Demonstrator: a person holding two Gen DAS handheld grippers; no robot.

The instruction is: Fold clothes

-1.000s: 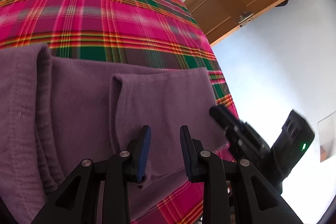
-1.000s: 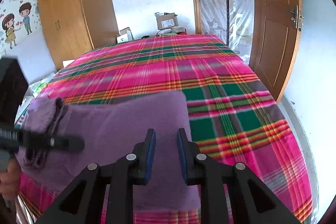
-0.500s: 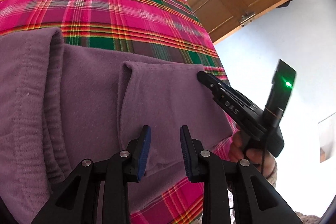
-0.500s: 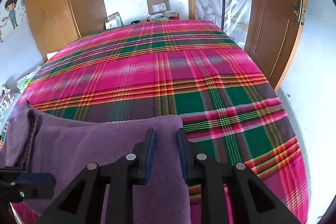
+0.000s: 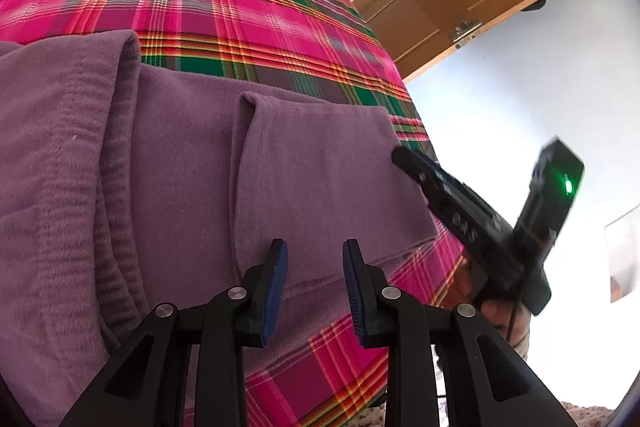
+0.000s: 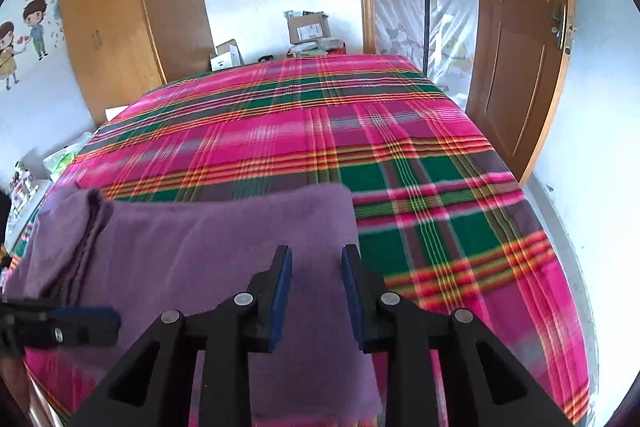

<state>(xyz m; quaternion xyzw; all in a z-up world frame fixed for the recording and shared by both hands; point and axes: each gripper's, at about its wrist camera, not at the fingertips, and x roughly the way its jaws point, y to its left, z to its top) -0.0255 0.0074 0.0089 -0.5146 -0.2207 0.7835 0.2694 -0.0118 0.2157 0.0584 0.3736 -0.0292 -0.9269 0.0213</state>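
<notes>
A purple fleece garment [image 5: 192,179] lies folded in layers on the plaid bed [image 5: 224,11], near its front edge. My left gripper [image 5: 315,251] hovers over the garment's near hem, open, with nothing between its blue pads. The right gripper [image 5: 404,157], held by a hand, reaches in over the garment's right edge. In the right wrist view the garment [image 6: 208,239] fills the lower left. My right gripper [image 6: 315,255] hangs above its right side with its jaws opening and nothing pinched. The left gripper [image 6: 108,317] shows at the left edge.
The plaid bedspread [image 6: 400,147] stretches far beyond the garment. A wooden door [image 6: 516,39] stands open on the right, and a wardrobe [image 6: 108,19] stands at the back left. Cardboard boxes [image 6: 308,27] sit behind the bed. The bed's right edge drops to a pale floor [image 6: 568,211].
The right gripper swung up from the garment's lower right corner to its right edge, and its jaws stand slightly wider. The left gripper shifted a little over the garment, still open.
</notes>
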